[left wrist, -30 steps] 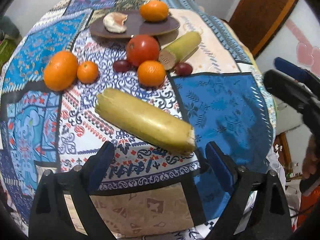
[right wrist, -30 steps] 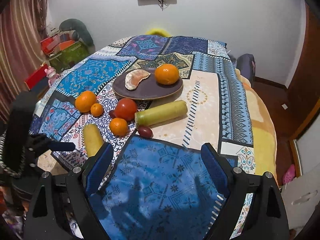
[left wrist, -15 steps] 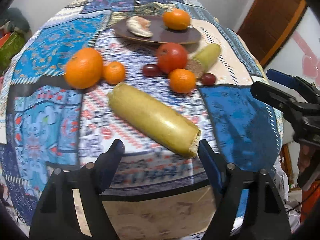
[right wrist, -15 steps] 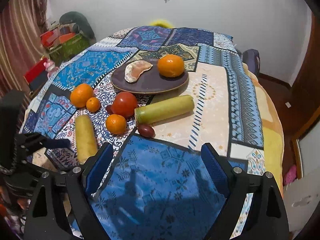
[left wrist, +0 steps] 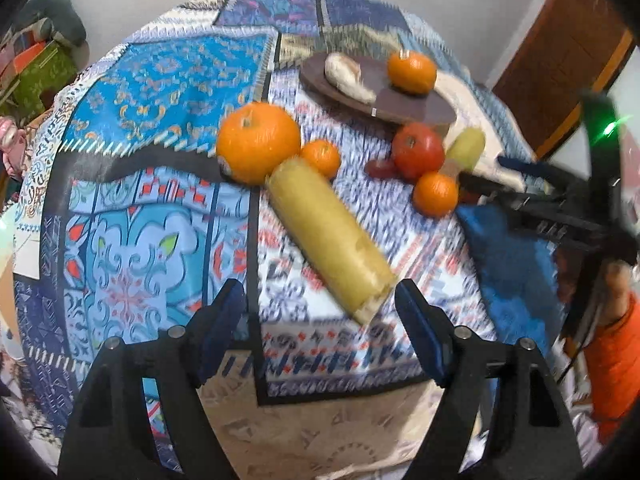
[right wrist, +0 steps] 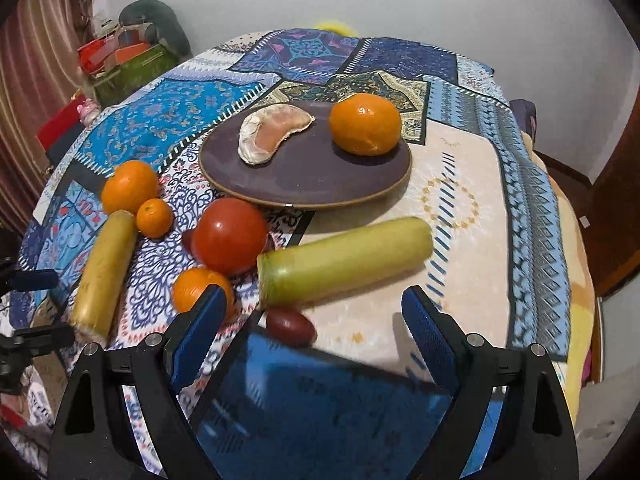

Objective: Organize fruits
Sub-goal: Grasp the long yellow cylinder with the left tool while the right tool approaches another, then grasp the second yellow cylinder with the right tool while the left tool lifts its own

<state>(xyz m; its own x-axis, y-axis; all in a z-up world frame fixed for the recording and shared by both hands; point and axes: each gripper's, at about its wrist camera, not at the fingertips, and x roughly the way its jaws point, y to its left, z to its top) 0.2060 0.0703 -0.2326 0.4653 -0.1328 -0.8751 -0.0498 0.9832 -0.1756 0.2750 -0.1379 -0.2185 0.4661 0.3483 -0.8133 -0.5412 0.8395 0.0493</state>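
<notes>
A dark plate (right wrist: 304, 176) holds an orange (right wrist: 365, 123) and a pomelo wedge (right wrist: 272, 132). On the patterned cloth lie a yellow cut stalk (left wrist: 328, 236), a greenish stalk (right wrist: 344, 260), a tomato (right wrist: 230, 236), a big orange (left wrist: 258, 142), two small oranges (left wrist: 322, 156) (left wrist: 435, 194) and dark red dates (right wrist: 291, 326). My left gripper (left wrist: 320, 316) is open, just short of the yellow stalk's near end. My right gripper (right wrist: 312, 320) is open and empty, its tips beside the date and the greenish stalk's cut end.
The table drops off at its rounded front edge below both grippers. The right gripper shows at the right of the left wrist view (left wrist: 552, 204). Boxes and clutter (right wrist: 124, 56) stand at the far left by a curtain. A wooden door (left wrist: 560, 52) is at the right.
The left gripper has swung left and now faces the yellow stalk more end-on. The right gripper has moved forward, closer to the fruits and plate. Both stay open.
</notes>
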